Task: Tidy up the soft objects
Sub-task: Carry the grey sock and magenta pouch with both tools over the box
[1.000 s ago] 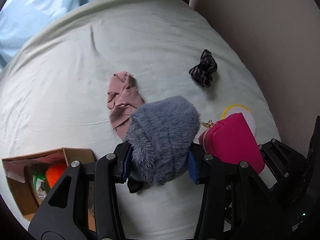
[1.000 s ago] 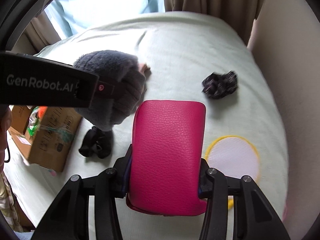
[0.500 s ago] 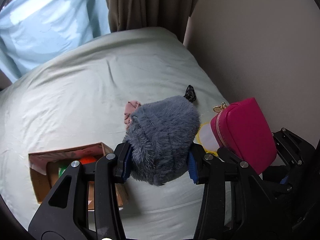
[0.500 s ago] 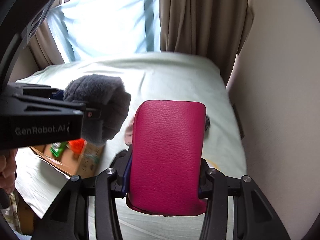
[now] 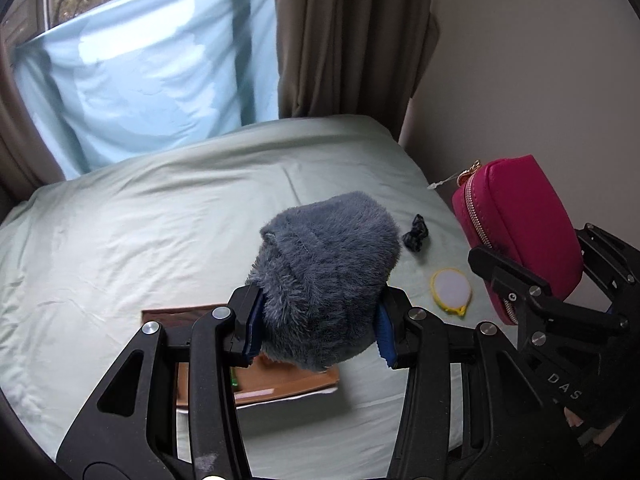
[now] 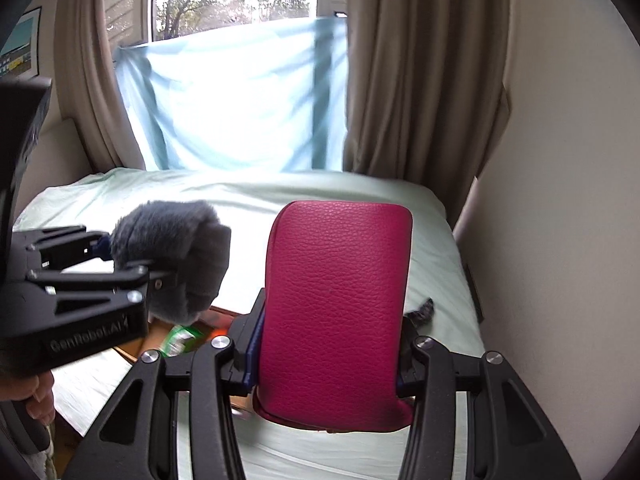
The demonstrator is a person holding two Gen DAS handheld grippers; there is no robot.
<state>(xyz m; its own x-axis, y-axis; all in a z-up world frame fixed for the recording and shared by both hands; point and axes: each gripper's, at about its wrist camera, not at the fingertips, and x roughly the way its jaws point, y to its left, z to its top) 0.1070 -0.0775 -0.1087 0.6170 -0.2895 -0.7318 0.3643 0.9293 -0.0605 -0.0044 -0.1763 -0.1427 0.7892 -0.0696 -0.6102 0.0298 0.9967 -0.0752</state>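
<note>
My left gripper (image 5: 318, 330) is shut on a grey furry item (image 5: 326, 276), held high above the bed; the same furry item (image 6: 172, 256) shows at the left of the right wrist view. My right gripper (image 6: 328, 356) is shut on a magenta leather pouch (image 6: 336, 312), which also appears at the right of the left wrist view as the pouch (image 5: 520, 232) with a gold zipper. Below the left gripper lies an open cardboard box (image 5: 280, 380), partly hidden by the furry item. A black scrunchie (image 5: 416, 236) and a yellow-rimmed white round pad (image 5: 450, 290) lie on the sheet.
The bed has a pale green sheet (image 5: 140, 220). A wall (image 5: 520, 60) runs along its right side, with brown curtains (image 5: 344, 40) and a light blue cloth (image 5: 152, 68) over the window at the head. The box holds a green packet (image 6: 180, 340).
Both grippers rose well above the bed with their items still held. The bed objects now look smaller and the window and curtains have come into view. The pink cloth is hidden now.
</note>
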